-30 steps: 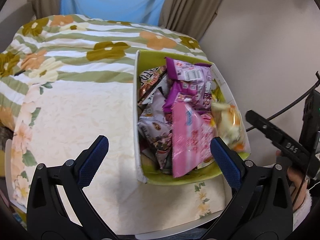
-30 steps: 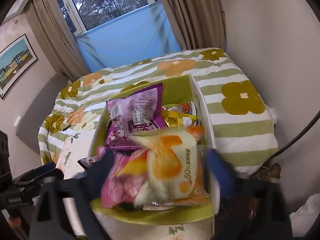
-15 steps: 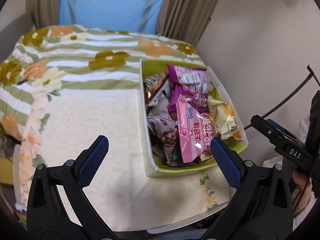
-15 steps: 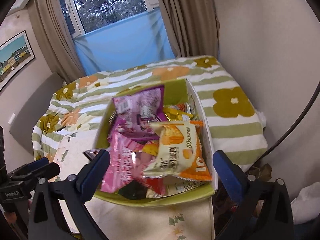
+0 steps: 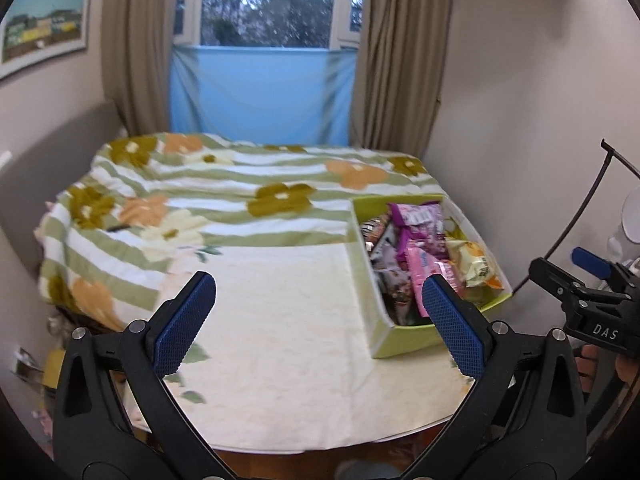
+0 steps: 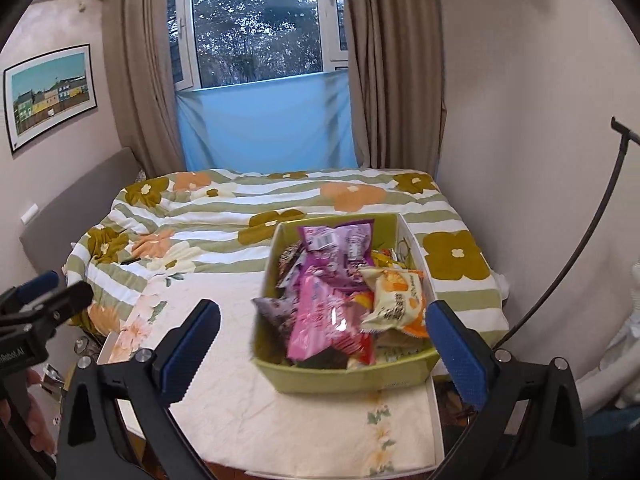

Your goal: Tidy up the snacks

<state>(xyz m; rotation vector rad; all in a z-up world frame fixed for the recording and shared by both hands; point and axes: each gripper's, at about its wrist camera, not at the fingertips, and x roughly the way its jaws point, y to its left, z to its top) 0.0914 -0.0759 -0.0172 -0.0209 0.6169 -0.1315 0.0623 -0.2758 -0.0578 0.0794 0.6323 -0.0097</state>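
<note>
Snacks (image 6: 340, 300) fill the green box (image 6: 352, 376), which sits on the table (image 6: 240, 380) with the bed (image 6: 248, 204) behind it. The left gripper (image 5: 320, 320) hangs spread and empty just left of the box; the right gripper (image 6: 324, 344) hangs spread and empty in front of it. I judge the sorting done or nearly so: no packet lies outside the box, so the next move is likely just a check.
</note>
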